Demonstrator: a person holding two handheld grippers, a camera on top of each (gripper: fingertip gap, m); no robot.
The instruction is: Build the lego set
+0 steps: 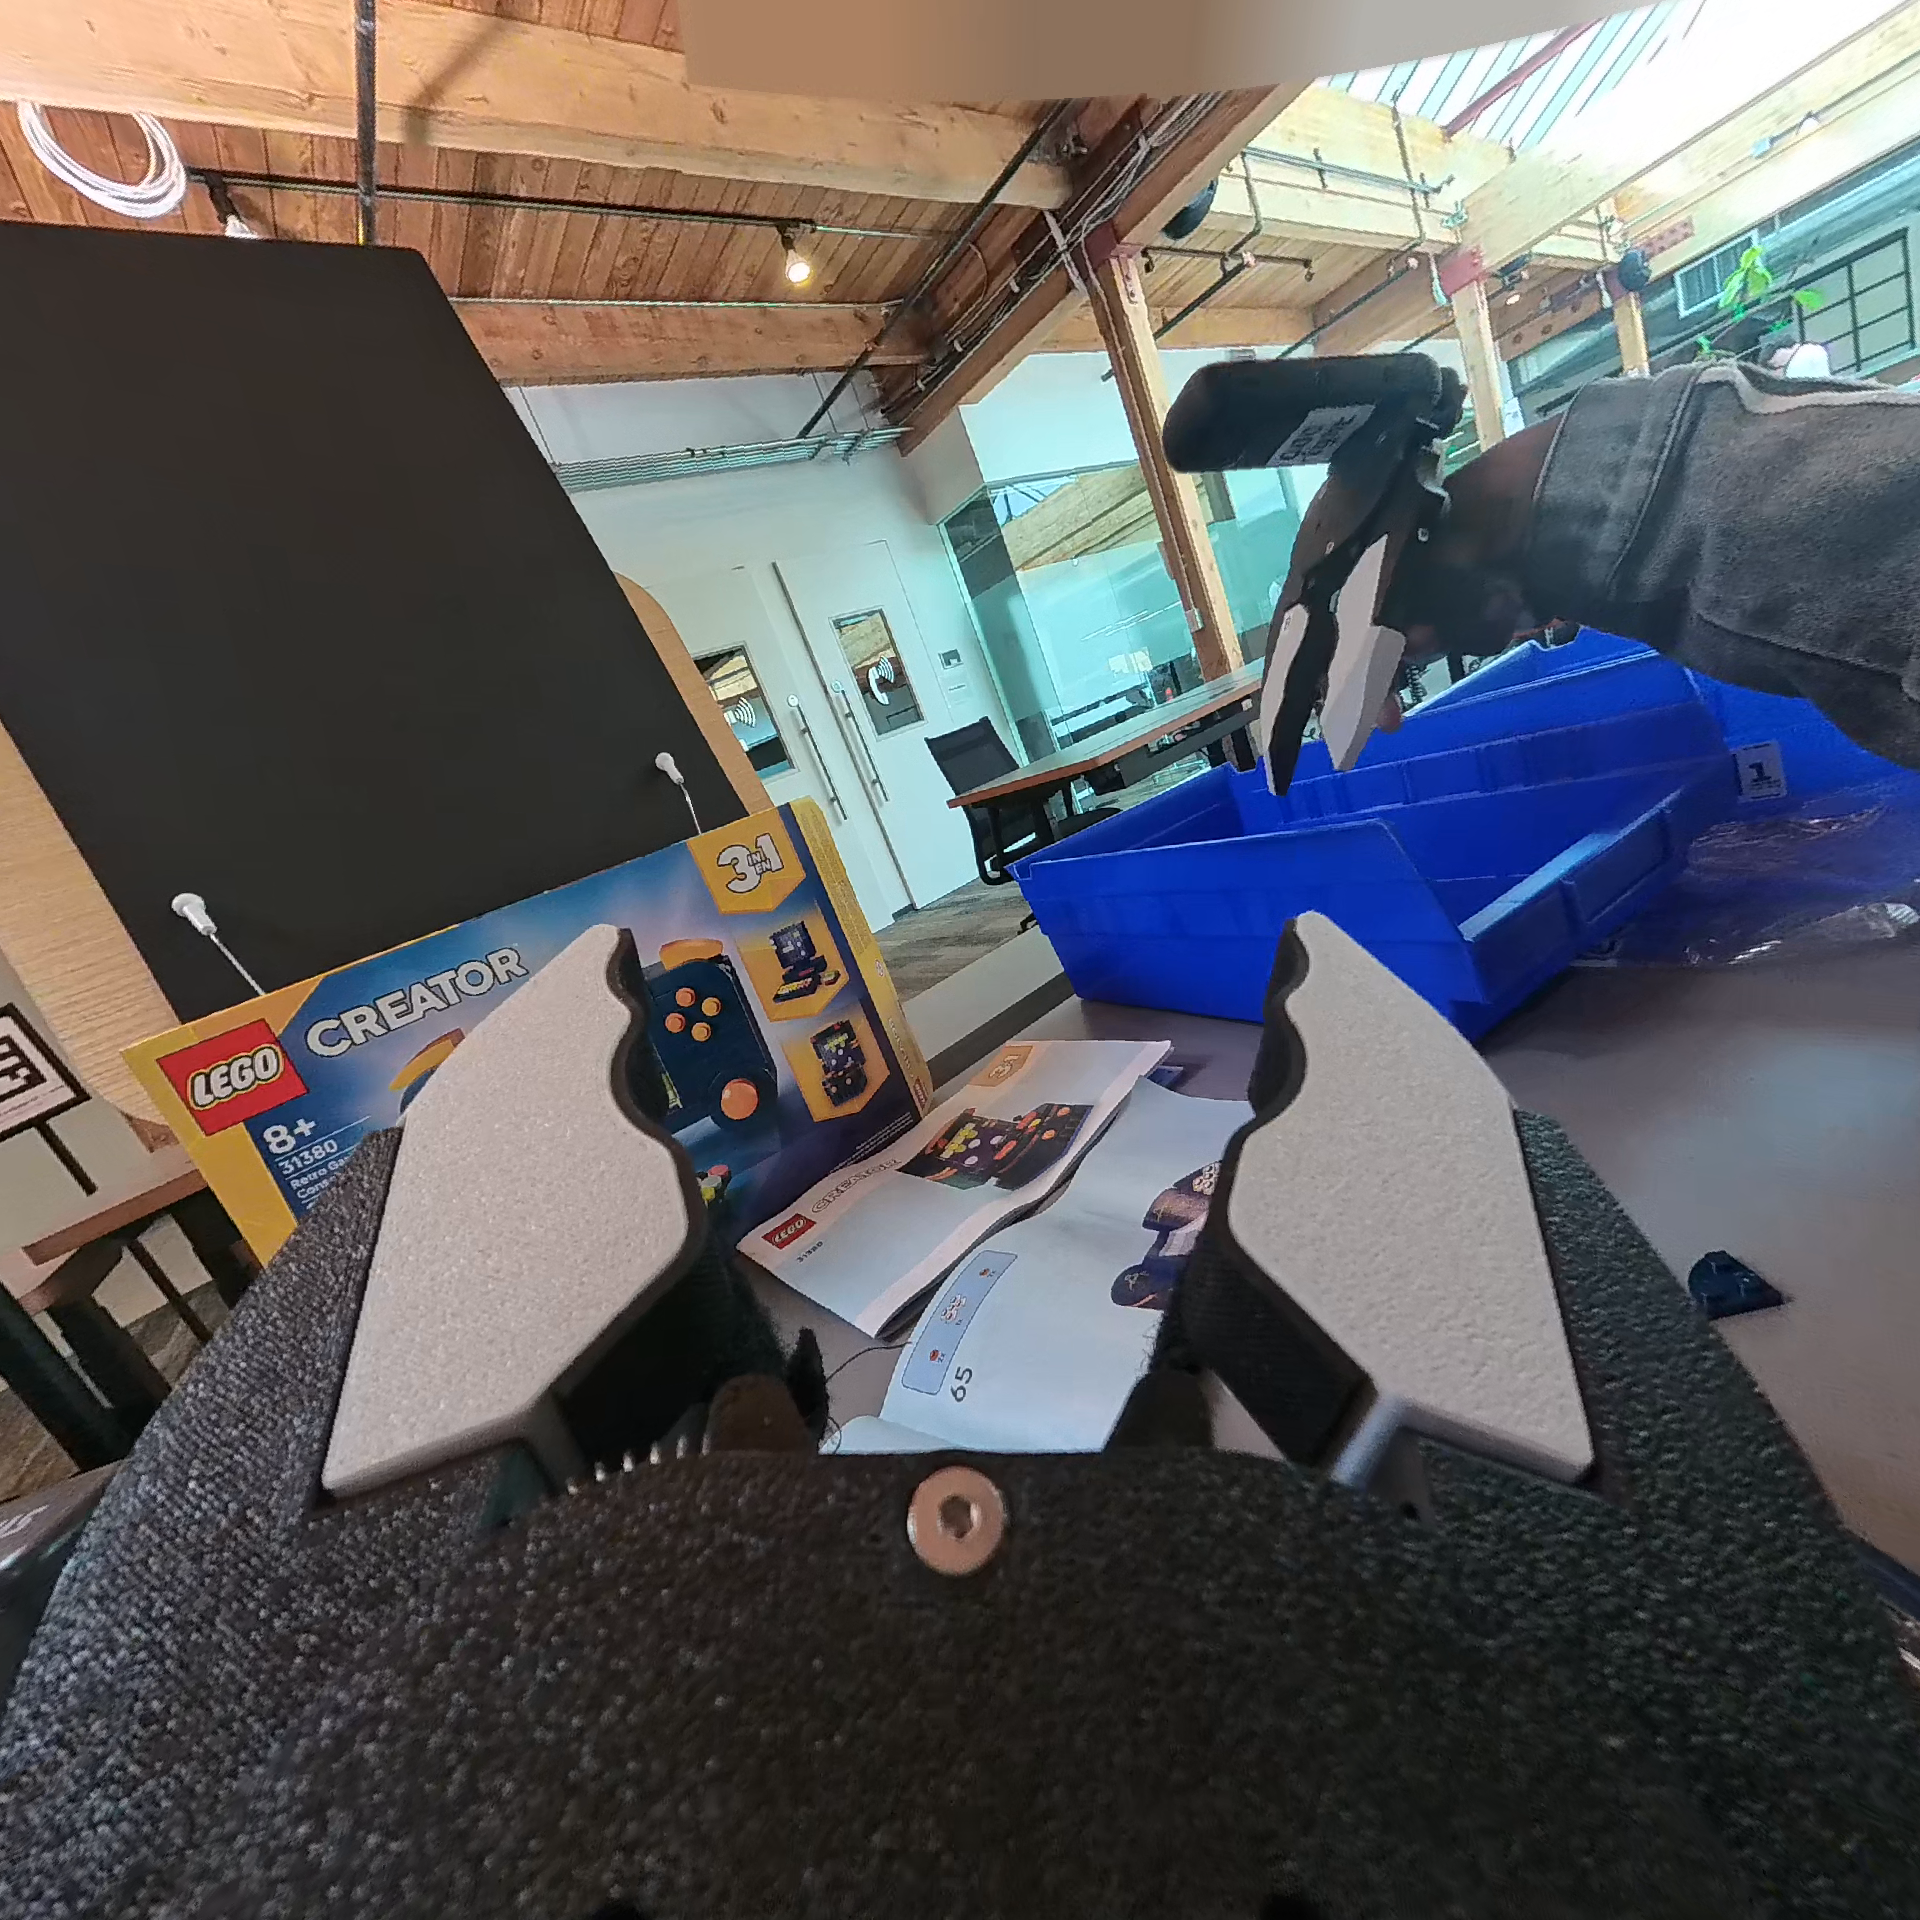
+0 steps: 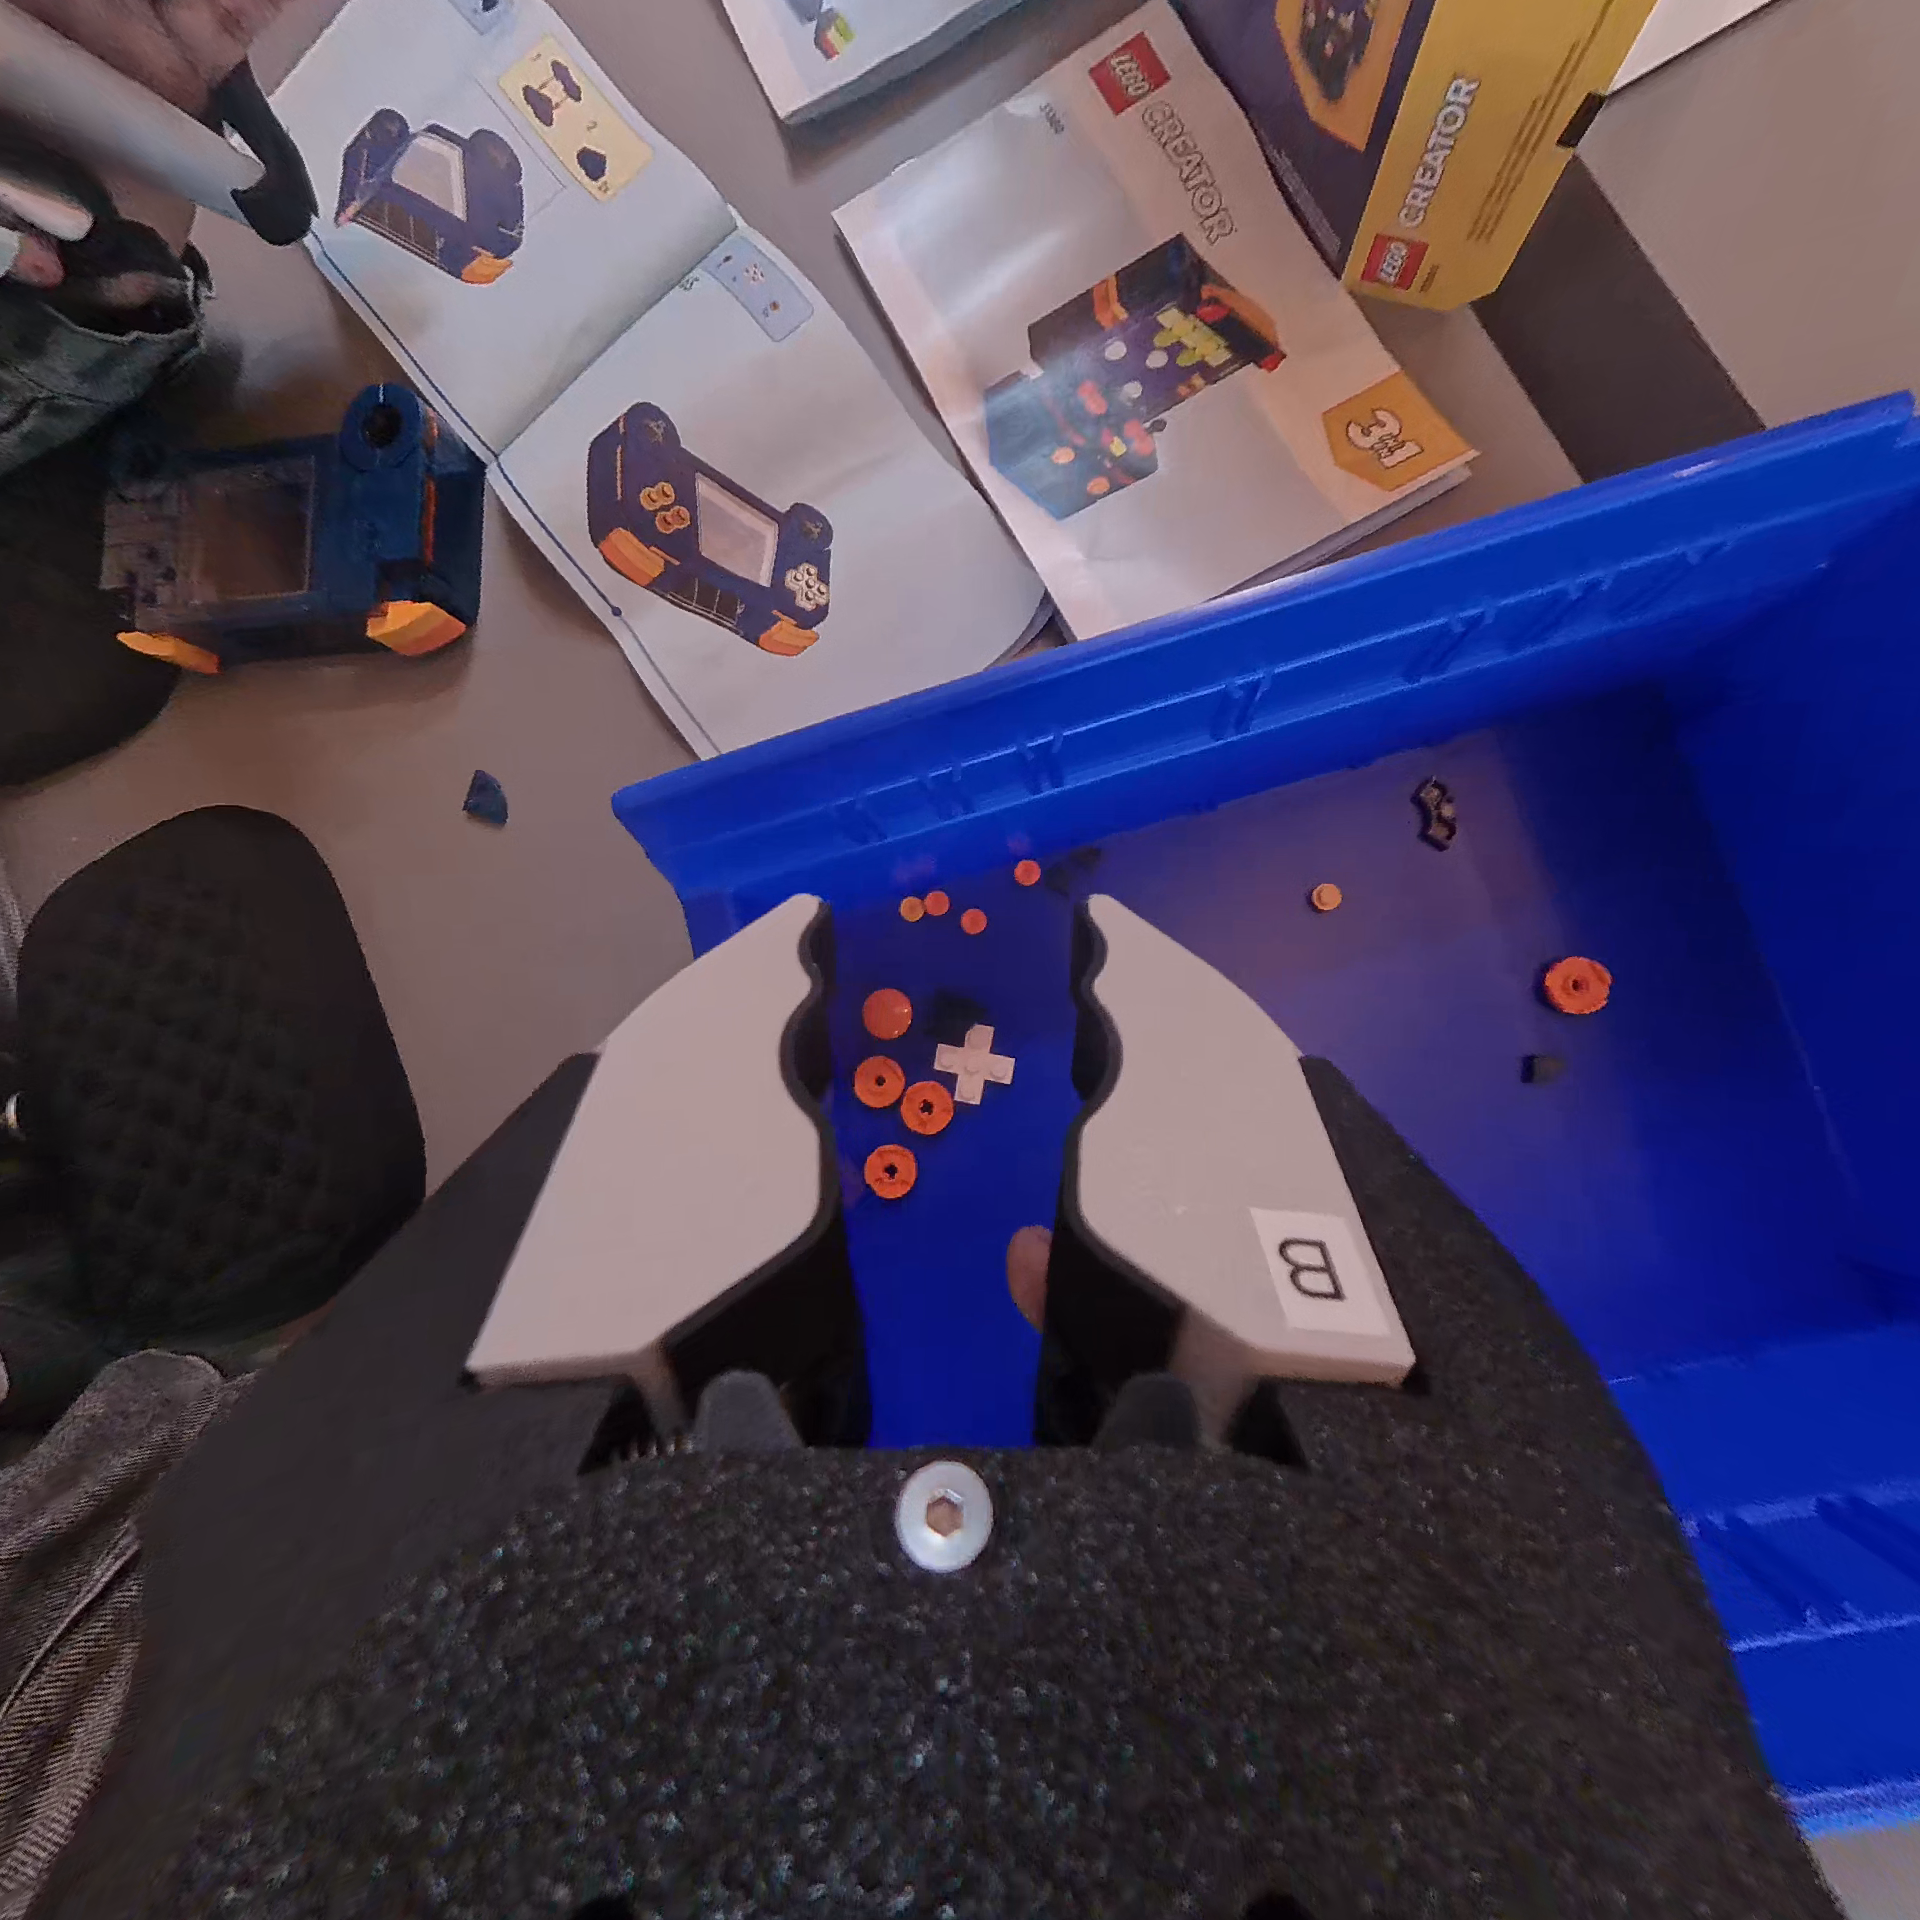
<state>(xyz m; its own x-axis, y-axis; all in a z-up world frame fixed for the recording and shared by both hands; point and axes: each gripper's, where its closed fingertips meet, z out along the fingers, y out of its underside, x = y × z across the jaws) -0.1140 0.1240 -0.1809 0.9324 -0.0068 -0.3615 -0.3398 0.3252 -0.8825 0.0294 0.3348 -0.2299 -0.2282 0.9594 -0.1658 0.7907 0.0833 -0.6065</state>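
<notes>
Both claws gape empty, right claw [image 2: 951, 935] over orange pieces [image 2: 902, 1101] inside the blue bin [image 2: 1247, 665].

Ceiling: wooden planks and beams [image 1: 582, 62], black track lights [image 1: 795, 255] (one lit).
Light: daylight from a skylight [image 1: 1621, 62] at upper right.
Walls: white, with glass partitions [image 1: 1081, 582] and two white doors [image 1: 852, 707].
Furniture: a long wooden desk [image 1: 1122, 738], a black office chair [image 1: 987, 790].
Front: a black board [image 1: 291, 582], a grey table [image 1: 1704, 1164].
</notes>
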